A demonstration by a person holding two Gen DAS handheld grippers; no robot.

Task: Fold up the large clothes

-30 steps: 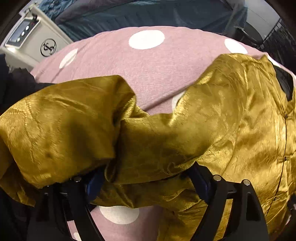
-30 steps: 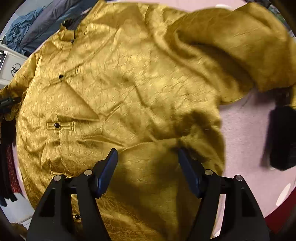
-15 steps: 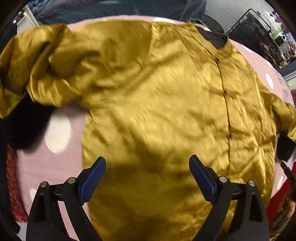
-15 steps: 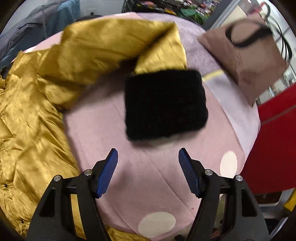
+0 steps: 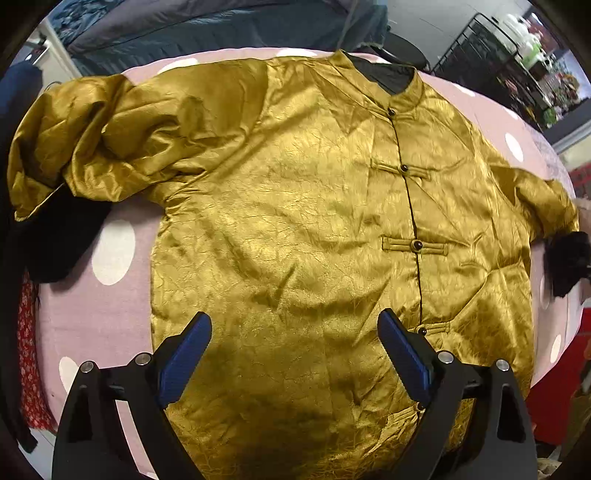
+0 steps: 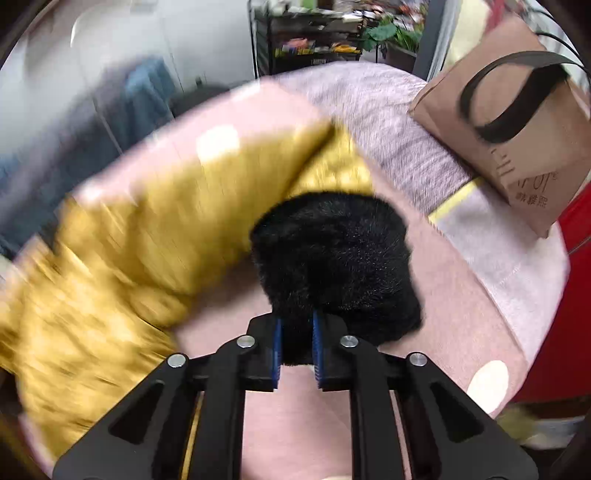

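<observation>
A gold satin jacket with knot buttons lies face up on a pink polka-dot bedspread. Its left sleeve is bunched at the far left; its right sleeve ends in a black fur cuff. My left gripper is open and empty, hovering over the jacket's lower front. In the right wrist view my right gripper is shut on the black fur cuff, with the gold sleeve trailing left, blurred by motion.
A brown paper bag with black handles stands at the bed's far right corner. Dark clothes lie at the bed's left edge. Dark bedding and a black wire rack stand behind the bed.
My left gripper let go of the gold cloth and pulled back over the spread jacket. My right gripper swung to the black fur cuff and closed on it.
</observation>
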